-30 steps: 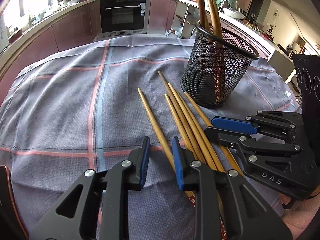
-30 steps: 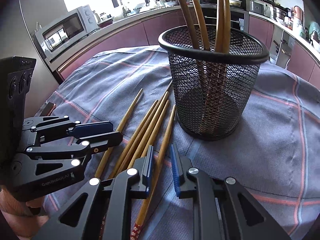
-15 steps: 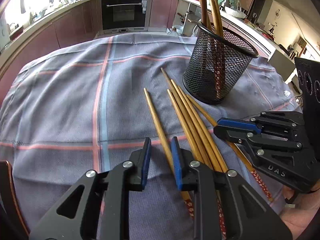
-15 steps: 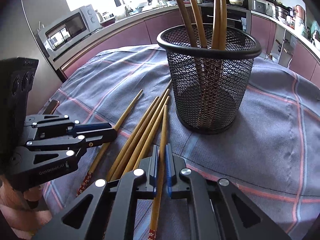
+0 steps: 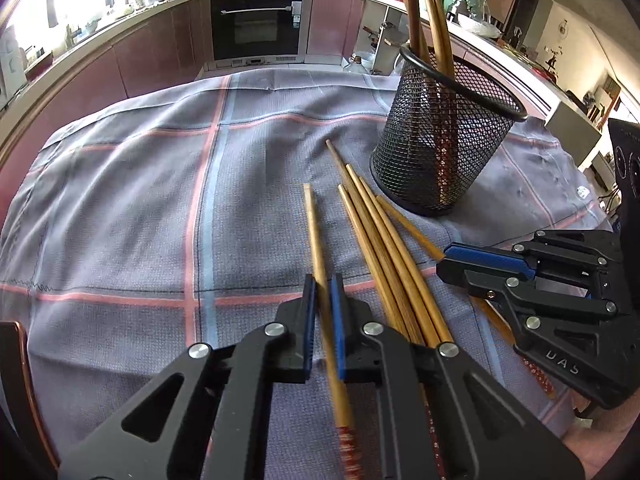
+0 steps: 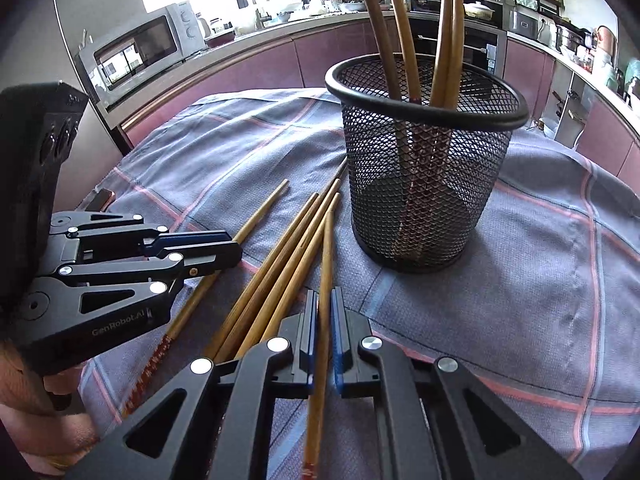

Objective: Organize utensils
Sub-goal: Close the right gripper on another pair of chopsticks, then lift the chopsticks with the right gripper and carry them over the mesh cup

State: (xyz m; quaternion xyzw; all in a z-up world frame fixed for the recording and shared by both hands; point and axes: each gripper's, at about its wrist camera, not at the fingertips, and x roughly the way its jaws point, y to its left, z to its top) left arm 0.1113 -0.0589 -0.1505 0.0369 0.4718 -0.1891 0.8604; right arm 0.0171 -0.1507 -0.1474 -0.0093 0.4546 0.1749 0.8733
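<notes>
Several bamboo chopsticks point(image 5: 380, 248) lie side by side on the checked cloth in front of a black mesh cup point(image 5: 444, 148) that holds several more upright. My left gripper point(image 5: 323, 292) is shut on the leftmost chopstick point(image 5: 314, 232). My right gripper point(image 6: 325, 312) is shut on the rightmost chopstick point(image 6: 327, 248), just left of the mesh cup point(image 6: 424, 168). Each gripper shows in the other's view: the right one point(image 5: 460, 264) and the left one point(image 6: 224, 248). The remaining chopsticks point(image 6: 280, 256) lie between them.
The grey-blue checked cloth point(image 5: 160, 208) covers the table. Kitchen cabinets and an oven point(image 5: 256, 24) stand behind; a microwave point(image 6: 140, 48) is at the far left. A dark chair edge point(image 5: 16, 360) is at the lower left.
Both grippers have closed, each on a chopstick. The left one shifted so the leftmost chopstick lies between its fingers; the right one closed first, on the rightmost chopstick.
</notes>
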